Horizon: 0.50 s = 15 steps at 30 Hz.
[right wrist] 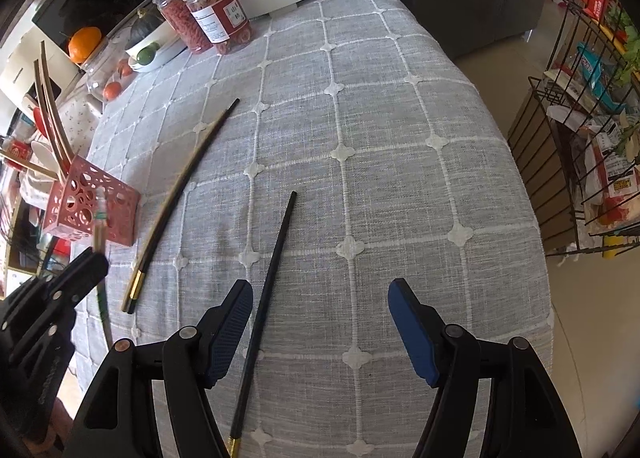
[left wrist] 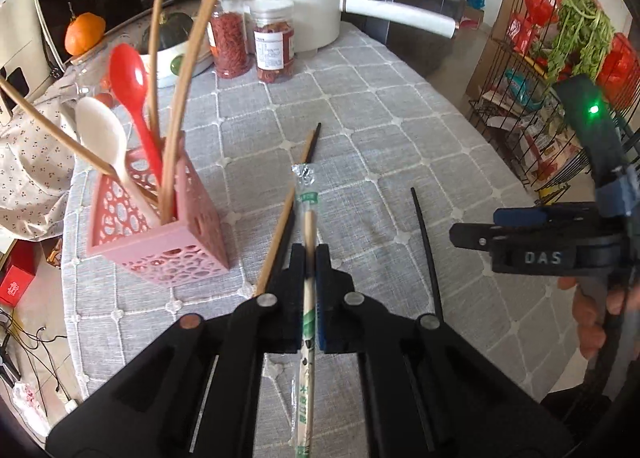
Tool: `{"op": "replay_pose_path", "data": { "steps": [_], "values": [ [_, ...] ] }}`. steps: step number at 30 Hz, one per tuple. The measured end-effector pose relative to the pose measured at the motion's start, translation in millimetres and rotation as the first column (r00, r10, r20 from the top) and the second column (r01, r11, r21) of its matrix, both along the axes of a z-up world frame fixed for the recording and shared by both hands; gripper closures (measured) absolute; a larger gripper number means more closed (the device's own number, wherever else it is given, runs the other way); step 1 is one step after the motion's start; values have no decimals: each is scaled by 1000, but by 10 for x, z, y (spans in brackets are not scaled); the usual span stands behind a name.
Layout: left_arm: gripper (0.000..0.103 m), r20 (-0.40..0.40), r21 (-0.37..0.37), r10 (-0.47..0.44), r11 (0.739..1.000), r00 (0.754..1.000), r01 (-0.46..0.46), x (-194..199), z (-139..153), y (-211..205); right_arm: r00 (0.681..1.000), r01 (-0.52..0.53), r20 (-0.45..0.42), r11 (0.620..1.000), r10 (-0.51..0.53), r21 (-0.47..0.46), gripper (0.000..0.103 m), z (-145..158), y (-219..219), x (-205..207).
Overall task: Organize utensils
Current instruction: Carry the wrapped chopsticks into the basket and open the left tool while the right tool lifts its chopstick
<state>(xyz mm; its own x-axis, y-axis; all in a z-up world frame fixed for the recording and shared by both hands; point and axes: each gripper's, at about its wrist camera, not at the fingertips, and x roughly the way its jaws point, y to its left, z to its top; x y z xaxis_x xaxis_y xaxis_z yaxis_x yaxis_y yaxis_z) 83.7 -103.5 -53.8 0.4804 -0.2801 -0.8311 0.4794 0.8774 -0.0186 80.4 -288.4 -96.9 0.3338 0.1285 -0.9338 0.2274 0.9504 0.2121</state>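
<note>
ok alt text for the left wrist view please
The left gripper is shut on a plastic-wrapped pair of disposable wooden chopsticks above a grey checked tablecloth, right of a pink perforated plastic utensil holder holding spoons and chopsticks.

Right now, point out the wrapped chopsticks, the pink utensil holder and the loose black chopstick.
wrapped chopsticks (left wrist: pixel 309 218): left wrist view, on the wooden stick beyond the claw.
pink utensil holder (left wrist: pixel 192 214): left wrist view, on its perforated side wall.
black chopstick (right wrist: pixel 276 254): right wrist view, on its mid-shaft.
</note>
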Motion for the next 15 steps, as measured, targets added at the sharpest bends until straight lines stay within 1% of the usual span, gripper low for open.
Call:
{"op": "replay_pose_path", "data": {
  "steps": [4,6,9,11,12,13,14,15],
  "values": [
    [97,61,-33,12,999,998,-10,-70,164,212,1000,-11,-6,1000,11,-5,32,-27,119,102],
    [97,67,-49,23,999,997,-20,-67,198,296,1000,-16,-20,1000,16,-8,32,-70,190,167],
    [97,62,-67,40,997,997,-35,-60,211,409,999,-18,-43,1000,18,-15,35,-153,271,268],
    [97,54,-80,50,996,997,-46,-51,214,480,998,-16,-61,999,15,-29,44,-218,316,335],
    [97,52,-83,52,995,997,-48,-60,220,518,997,-16,-74,999,13,-39,45,-256,333,366],
    [97,53,-84,55,995,997,-50,-54,222,539,998,-16,-61,998,12,-61,48,-243,361,381],
    [97,54,-86,57,995,997,-52,-59,224,551,998,-34,-65,997,29,-76,60,-247,404,410],
    [97,52,-89,58,995,997,-54,-59,223,569,997,-45,-71,993,38,-105,62,-254,444,421]
  ]
}}
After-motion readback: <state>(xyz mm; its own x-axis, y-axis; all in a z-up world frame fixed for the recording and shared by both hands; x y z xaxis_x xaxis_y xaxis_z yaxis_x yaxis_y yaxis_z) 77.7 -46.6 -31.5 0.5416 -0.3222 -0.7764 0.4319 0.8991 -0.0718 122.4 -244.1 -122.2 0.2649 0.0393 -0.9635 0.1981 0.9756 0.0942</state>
